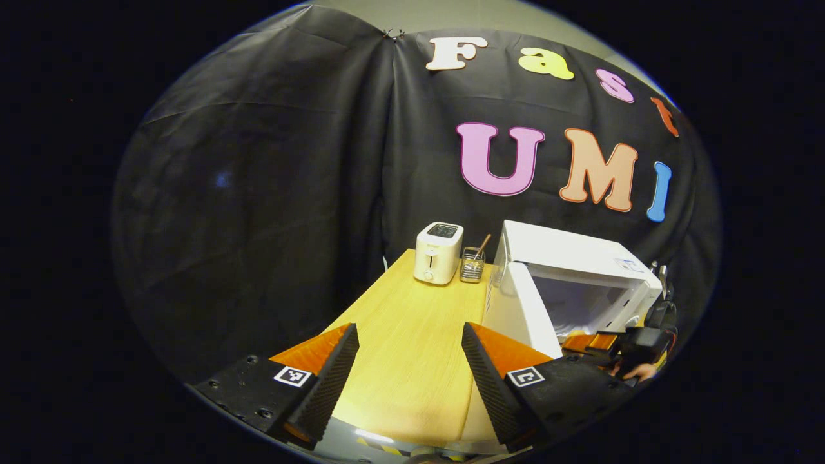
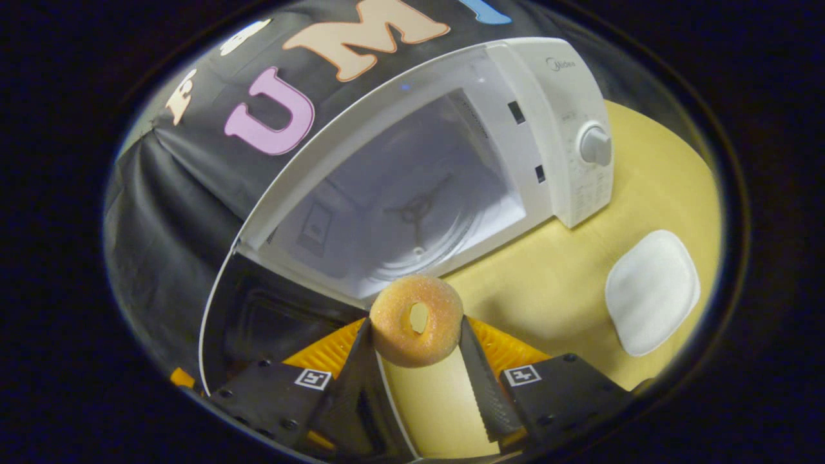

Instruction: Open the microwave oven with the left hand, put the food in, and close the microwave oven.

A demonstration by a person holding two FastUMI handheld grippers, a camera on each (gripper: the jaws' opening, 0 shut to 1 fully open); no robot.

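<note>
left gripper view: the left gripper [image 1: 410, 367] hangs over the near end of the table [image 1: 412, 361] with its two fingers spread wide and nothing between them. the fingers have rough ribbed faces, like tiny stairs. the table top is smooth yellow wood with faint lines. the microwave [image 1: 580, 270] is a white boxy thing on the right, and its door [image 1: 521, 309] is swung out toward us, so the opening part looks done. the inside is pale and bare as far as i can see. a small white toaster [image 1: 438, 252] with round corners stands at the far end, and a see-through holder [image 1: 472, 264] with a stick in it is just beside it. the right gripper [image 1: 628, 348] is low in front of the microwave's open mouth, with a bit of a hand under it

right gripper view: the right gripper [image 2: 417, 338] has both fingers pressed on the donut [image 2: 417, 320], one on each side. the donut is a round ring with a hole, golden and grainy like sugar. it is just in front of the open microwave, not inside yet. inside i can see a round glass plate [image 2: 412, 225]. the knob [image 2: 596, 145] is round and smooth. a soft-looking white pad [image 2: 652, 291] with round corners lies on the table to the right, well apart from the donut

so i think what is left is to put the donut in, let go, and close the door
</note>
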